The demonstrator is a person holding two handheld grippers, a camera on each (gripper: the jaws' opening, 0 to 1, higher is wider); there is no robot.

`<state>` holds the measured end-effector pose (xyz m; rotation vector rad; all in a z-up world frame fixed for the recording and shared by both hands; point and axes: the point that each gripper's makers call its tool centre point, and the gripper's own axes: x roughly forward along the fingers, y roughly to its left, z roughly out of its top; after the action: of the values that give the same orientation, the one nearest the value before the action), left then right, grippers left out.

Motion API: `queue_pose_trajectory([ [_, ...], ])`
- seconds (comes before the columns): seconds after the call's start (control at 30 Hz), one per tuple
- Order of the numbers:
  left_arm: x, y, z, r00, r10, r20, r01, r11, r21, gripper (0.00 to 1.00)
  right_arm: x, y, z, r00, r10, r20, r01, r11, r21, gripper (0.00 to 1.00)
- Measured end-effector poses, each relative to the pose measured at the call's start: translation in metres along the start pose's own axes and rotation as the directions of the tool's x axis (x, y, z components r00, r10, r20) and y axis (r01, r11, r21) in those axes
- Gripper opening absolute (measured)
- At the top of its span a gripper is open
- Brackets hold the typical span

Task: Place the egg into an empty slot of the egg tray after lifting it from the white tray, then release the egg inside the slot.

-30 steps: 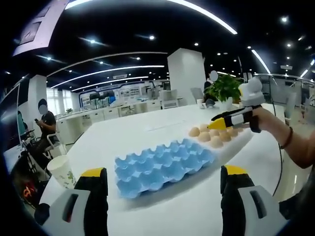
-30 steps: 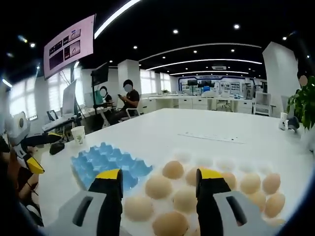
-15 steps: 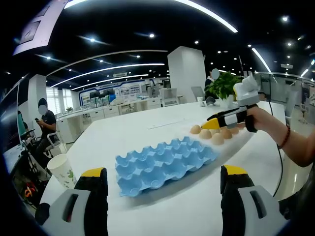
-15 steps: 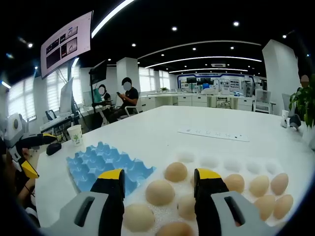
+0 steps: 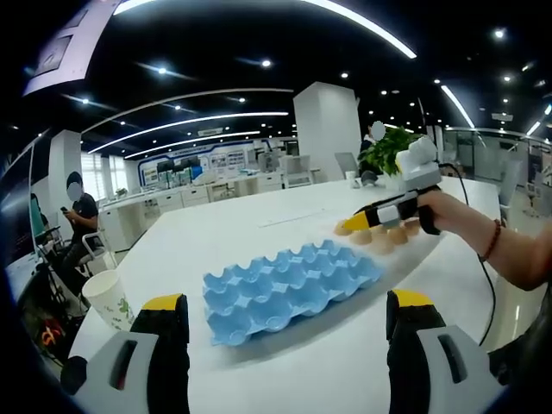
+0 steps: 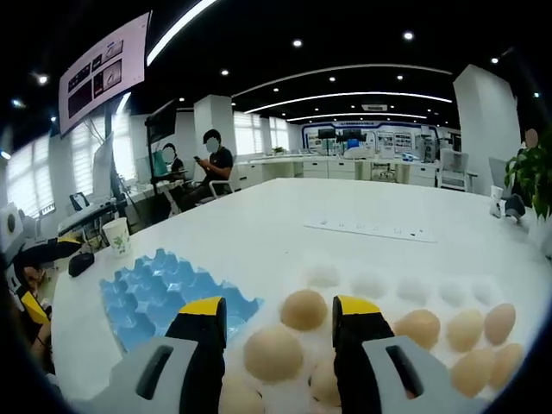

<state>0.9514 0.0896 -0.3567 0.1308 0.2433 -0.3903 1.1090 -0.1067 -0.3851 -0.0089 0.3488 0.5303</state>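
task barely begun: no egg lifted, every slot i can see in the blue egg tray point(image 5: 289, 285) is empty. my right gripper point(image 6: 280, 317) is spread wide over the white tray point(image 6: 405, 297), jaws either side of one egg point(image 6: 304, 309) without touching it, nothing gripped. my left gripper point(image 5: 289, 315) hangs near the egg tray's front edge, jaws wide apart, empty. left to do: close on the egg, lift, carry to a slot, let go. paper cup point(image 5: 109, 297) sits off to the side.
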Motion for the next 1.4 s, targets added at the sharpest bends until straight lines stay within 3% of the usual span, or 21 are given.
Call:
queue_pose_trajectory([
  [0.3, -0.002, 0.002, 0.0, 1.0, 0.002, 0.007, -0.002, 1.0, 0.002, 0.97, 0.009, -0.007, -0.006, 0.998, -0.058, -0.034, 0.058, 0.998, -0.006, 0.45],
  [0.53, -0.001, 0.002, -0.001, 1.0, -0.001, 0.01, 0.001, 1.0, 0.004, 0.97, 0.014, -0.007, -0.007, 0.994, -0.095, -0.062, 0.099, 0.993, 0.057, 0.45],
  [0.73, -0.003, 0.003, -0.003, 1.0, 0.0, 0.012, 0.0, 1.0, 0.003, 0.97, 0.019, -0.011, -0.012, 0.979, -0.165, -0.116, 0.173, 0.983, 0.063, 0.41],
  [0.93, -0.004, 0.005, -0.005, 1.0, 0.001, 0.009, -0.001, 1.0, 0.003, 0.97, 0.024, -0.015, -0.019, 0.948, -0.269, -0.17, 0.279, 0.96, 0.038, 0.38],
  [1.23, -0.008, 0.009, -0.007, 1.0, 0.016, 0.003, -0.016, 1.0, 0.023, 0.97, 0.027, -0.019, -0.024, 0.915, -0.351, -0.198, 0.37, 0.927, 0.065, 0.33],
  [1.4, -0.009, 0.01, -0.005, 1.0, 0.015, 0.012, -0.016, 1.0, 0.024, 0.97, 0.028, -0.018, -0.024, 0.905, -0.371, -0.21, 0.391, 0.918, 0.065, 0.33],
])
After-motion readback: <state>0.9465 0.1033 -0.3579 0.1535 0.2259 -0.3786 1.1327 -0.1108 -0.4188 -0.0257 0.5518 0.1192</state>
